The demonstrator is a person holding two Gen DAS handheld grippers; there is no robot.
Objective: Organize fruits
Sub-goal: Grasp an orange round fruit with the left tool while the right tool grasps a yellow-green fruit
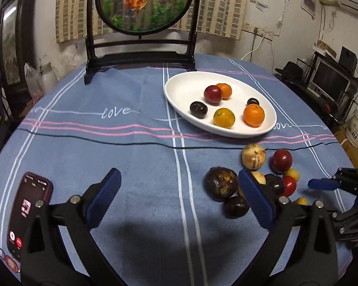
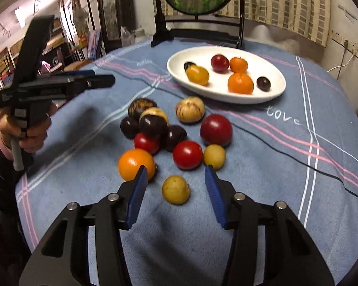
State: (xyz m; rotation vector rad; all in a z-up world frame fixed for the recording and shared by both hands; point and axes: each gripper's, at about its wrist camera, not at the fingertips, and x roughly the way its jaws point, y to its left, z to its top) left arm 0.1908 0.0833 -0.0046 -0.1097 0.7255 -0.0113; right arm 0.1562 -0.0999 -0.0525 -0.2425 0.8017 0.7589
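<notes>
Behind the spread left hand-held gripper (image 1: 179,195), loose fruits (image 1: 272,181) hide; right hand-held gripper (image 2: 175,186) gapes too.

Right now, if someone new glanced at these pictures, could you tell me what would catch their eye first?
Probably the white oval ceramic dish far across the blue striped tablecloth, holding oranges and dark plums. Next, the loose heap of red, purple and yellow fruit in front of it, where the small round yellow fruit lies between the open blue-padded fingers of the right gripper. Behind everything stands the round dark-framed goldfish screen.
</notes>
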